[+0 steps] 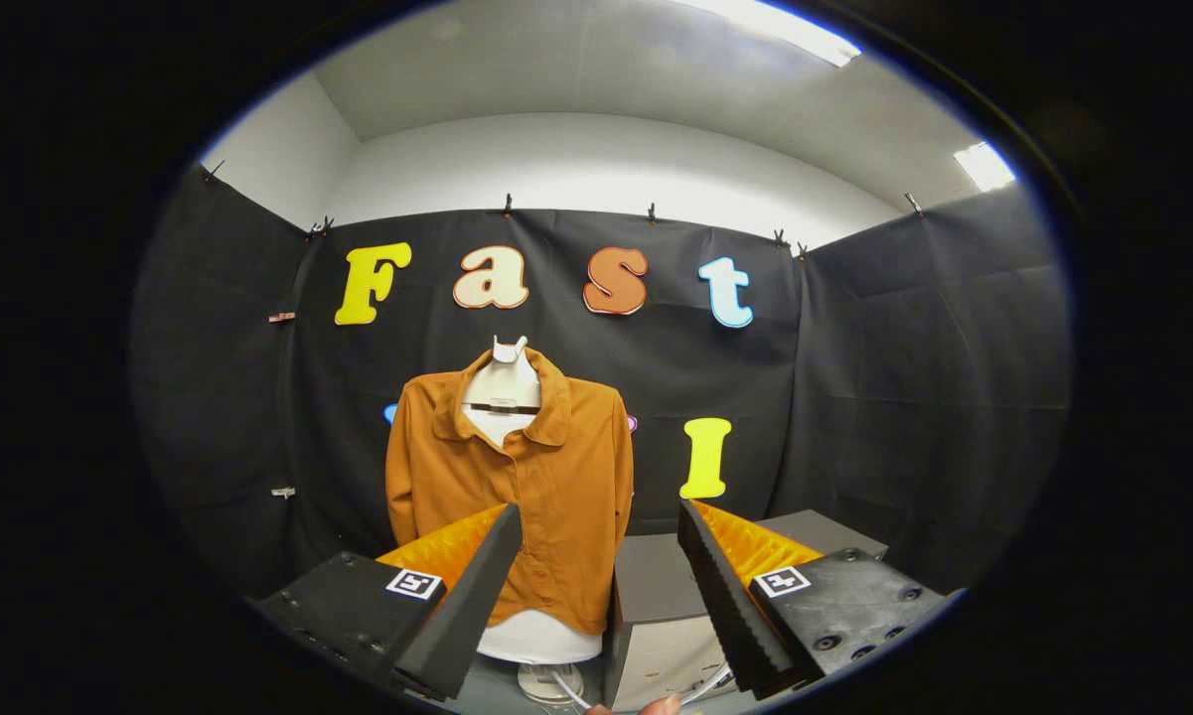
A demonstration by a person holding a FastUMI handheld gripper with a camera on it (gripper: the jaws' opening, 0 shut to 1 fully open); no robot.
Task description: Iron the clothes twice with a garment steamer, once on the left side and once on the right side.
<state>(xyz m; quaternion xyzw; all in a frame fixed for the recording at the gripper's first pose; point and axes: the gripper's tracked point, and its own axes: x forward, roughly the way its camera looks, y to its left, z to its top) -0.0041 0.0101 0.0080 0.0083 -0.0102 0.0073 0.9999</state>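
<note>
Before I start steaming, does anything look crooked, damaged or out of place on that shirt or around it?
Nothing stands out. The orange shirt hangs straight and buttoned on the white mannequin, beyond the gripper, whose fingers are open and hold nothing. A grey box stands beside the mannequin.

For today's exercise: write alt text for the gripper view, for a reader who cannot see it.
The open gripper holds nothing, its fingers apart before an orange shirt on a white mannequin. A grey box stands beside the mannequin.
</note>
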